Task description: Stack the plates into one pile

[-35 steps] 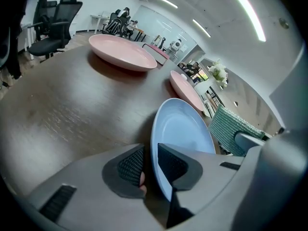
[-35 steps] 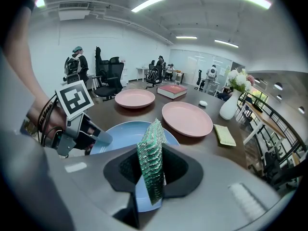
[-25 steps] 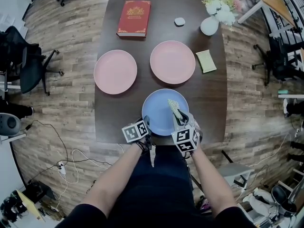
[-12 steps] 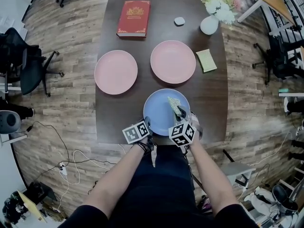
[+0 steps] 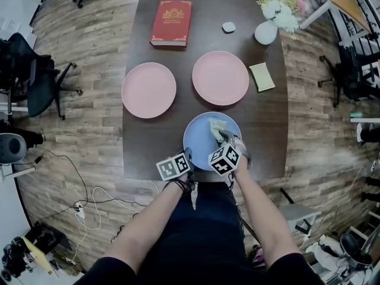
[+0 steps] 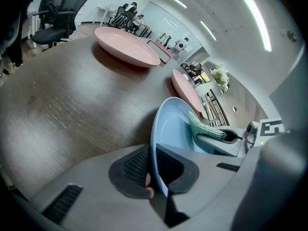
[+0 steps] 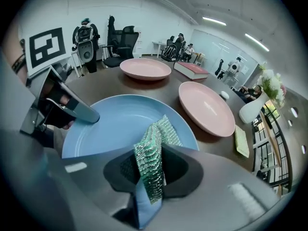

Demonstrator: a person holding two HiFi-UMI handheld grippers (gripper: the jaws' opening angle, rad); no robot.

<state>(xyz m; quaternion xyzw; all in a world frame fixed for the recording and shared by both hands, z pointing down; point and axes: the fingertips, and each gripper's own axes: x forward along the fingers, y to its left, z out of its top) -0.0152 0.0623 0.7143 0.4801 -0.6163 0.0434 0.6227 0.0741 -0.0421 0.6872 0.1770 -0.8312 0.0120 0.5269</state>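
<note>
Claw (image 7: 151,173) grips green sponge (image 7: 158,134) (over blue plate (image 7: 115,120)).

Just below the blue plate (image 5: 205,136), the left gripper (image 5: 189,154) and the right gripper (image 5: 222,137) each carried a white cube printed with black square markers, the left cube (image 5: 174,167) and the right cube (image 5: 224,159). Both grippers had smooth grey shells, and their jaws were lined with black, fine-meshed pads (image 6: 137,165). Further below the blue plate, the person wore dark clothing (image 5: 202,236) that left the forearms bare, and a dark band (image 5: 183,184) at the left wrist.
</note>
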